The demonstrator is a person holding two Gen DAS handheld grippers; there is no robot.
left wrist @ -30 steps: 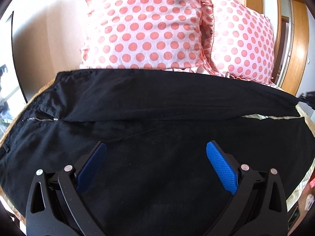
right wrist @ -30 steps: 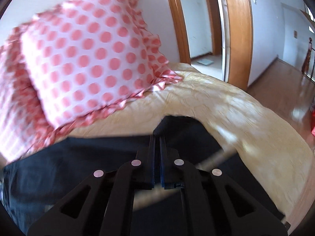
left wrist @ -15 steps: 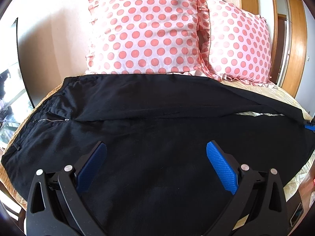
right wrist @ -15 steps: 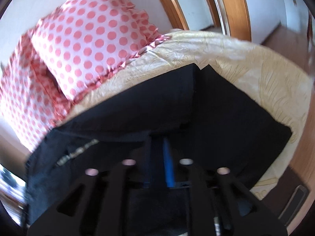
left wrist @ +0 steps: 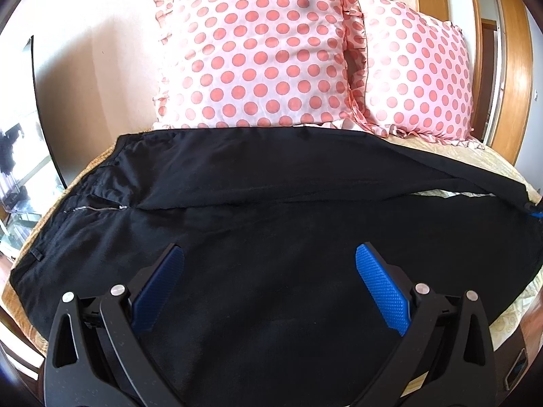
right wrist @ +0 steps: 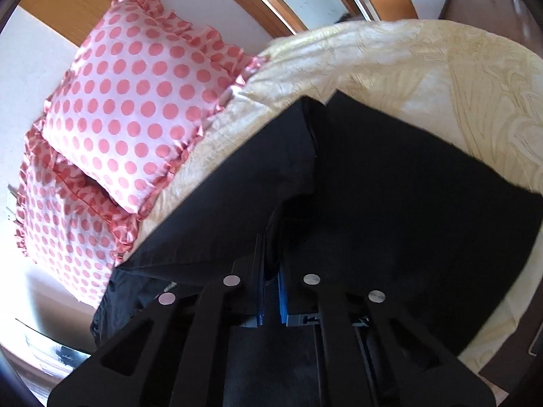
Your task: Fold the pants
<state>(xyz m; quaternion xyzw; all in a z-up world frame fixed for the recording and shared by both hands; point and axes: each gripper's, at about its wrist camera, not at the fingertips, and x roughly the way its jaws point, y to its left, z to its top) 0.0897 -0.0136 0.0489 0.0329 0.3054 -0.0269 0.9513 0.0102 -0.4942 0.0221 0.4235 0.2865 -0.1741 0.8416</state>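
Black pants (left wrist: 271, 210) lie spread across the bed, waistband and zipper (left wrist: 98, 207) at the left, legs running right. My left gripper (left wrist: 269, 264) is open and empty, hovering over the near leg. My right gripper (right wrist: 271, 254) is shut on the hem of the far leg (right wrist: 244, 183), holding it lifted over the near leg (right wrist: 407, 210); its blue tip shows at the right edge of the left wrist view (left wrist: 536, 215).
Two pink polka-dot pillows (left wrist: 254, 57) (left wrist: 417, 78) lean against the wall behind the pants. The cream bedspread (right wrist: 424, 68) extends beyond the leg ends. A wooden door frame (left wrist: 519, 68) stands at the right.
My right gripper has carried the far leg's hem toward the near leg and tilted. The left gripper has drawn back a little, staying open.
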